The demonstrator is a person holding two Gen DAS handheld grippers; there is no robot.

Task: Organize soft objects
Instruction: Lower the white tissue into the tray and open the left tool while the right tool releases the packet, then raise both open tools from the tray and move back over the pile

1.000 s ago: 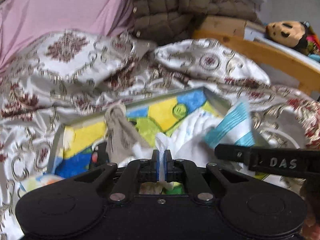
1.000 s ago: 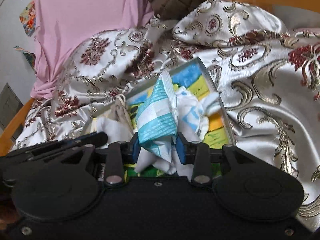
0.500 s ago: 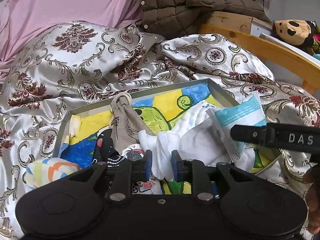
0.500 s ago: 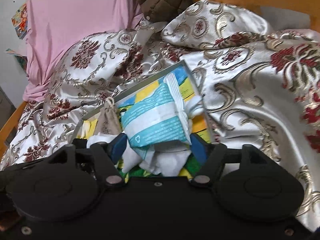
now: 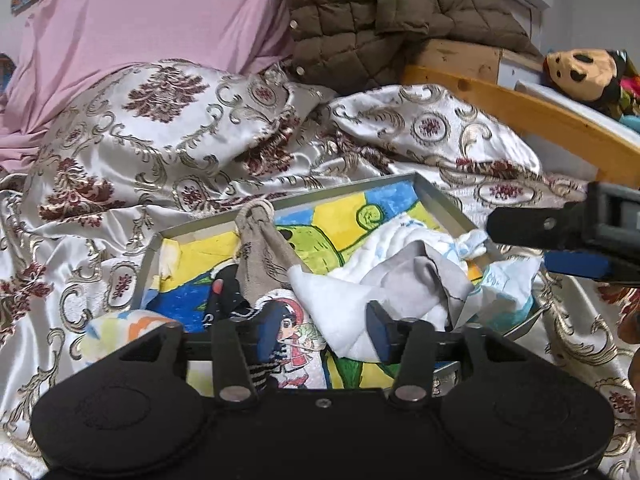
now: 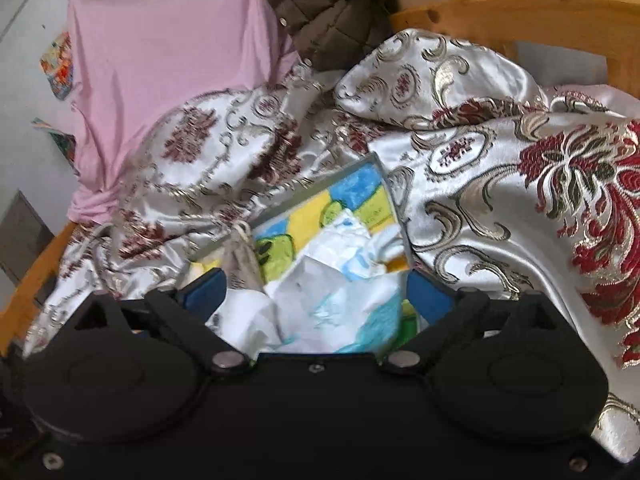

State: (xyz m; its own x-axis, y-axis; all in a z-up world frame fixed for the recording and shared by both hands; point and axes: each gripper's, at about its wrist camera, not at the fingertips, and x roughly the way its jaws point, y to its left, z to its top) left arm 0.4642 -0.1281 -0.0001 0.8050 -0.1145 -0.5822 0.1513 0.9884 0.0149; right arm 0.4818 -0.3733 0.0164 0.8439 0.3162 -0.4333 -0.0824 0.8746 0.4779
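- Nearest, at the bottom of the left wrist view, the left gripper (image 5: 316, 332) has its jaws spread wide and holds nothing; cloth lies between and beneath the fingers but neither pad presses on it
- In the right wrist view the right gripper (image 6: 316, 292) is likewise wide open, gripping nothing; its blue pads stand either side of the blue-and-white pack (image 6: 352, 316) without closing on it
- Just beyond, in the lower centre of both views, the soft things sit heaped in the grey tray (image 5: 436, 200): a white cloth (image 5: 344, 300) in the middle, the cartoon-print sock (image 5: 292, 332) at lower centre, the tan sock (image 5: 256, 256) draped up toward the far rim; the pack hangs over the tray's right edge
- A pastel cloth (image 5: 120, 328) lies at lower left, seemingly just outside the tray's near corner; I cannot tell whether it overlaps the rim
- My reading is that a drop-off into the tray is just done, with both tools free; the next move would call for choosing a stray piece, likely that pastel cloth, then closing on a fold rather than a flat face
- Farther back, across the middle of the frame, the patterned satin quilt (image 5: 160, 148) lies rumpled around the tray; its slack may let the tray tip if pushed
- Farthest, upper left a pink sheet (image 5: 160, 12), upper centre a brown padded jacket (image 5: 380, 12), upper right a doll (image 5: 580, 68) past the wooden bed rail (image 5: 520, 116)
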